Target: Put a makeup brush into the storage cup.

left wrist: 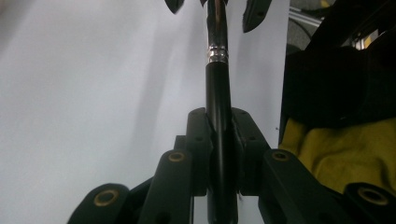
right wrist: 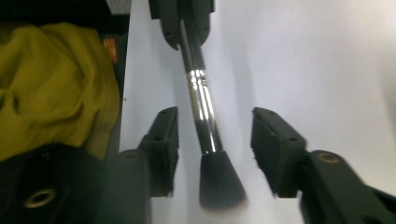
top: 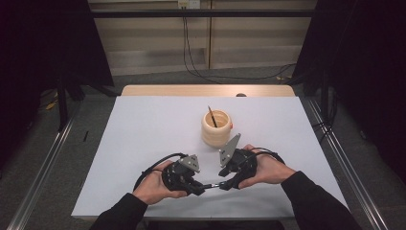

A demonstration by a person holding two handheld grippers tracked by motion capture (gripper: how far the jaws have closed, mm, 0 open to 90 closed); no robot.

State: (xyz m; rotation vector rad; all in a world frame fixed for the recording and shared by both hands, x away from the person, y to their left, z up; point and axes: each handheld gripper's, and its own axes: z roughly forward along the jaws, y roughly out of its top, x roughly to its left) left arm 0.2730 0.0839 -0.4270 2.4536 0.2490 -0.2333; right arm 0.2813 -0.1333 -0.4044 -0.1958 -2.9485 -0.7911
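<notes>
Hiding brush handle (left wrist: 218, 140) (black): left claw (left wrist: 218, 119).

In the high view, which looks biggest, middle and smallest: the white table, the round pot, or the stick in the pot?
1. The white table looks biggest by far.
2. The round pot comes next.
3. The stick standing in the pot looks smallest, thin and partly hidden inside.

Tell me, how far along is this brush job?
One thin brush already stands in the ribbed cup. In hand: the left gripper clamps the black handle of a makeup brush, while the right gripper is open around its bristle end. Probably left: getting this brush into the cup.
</notes>
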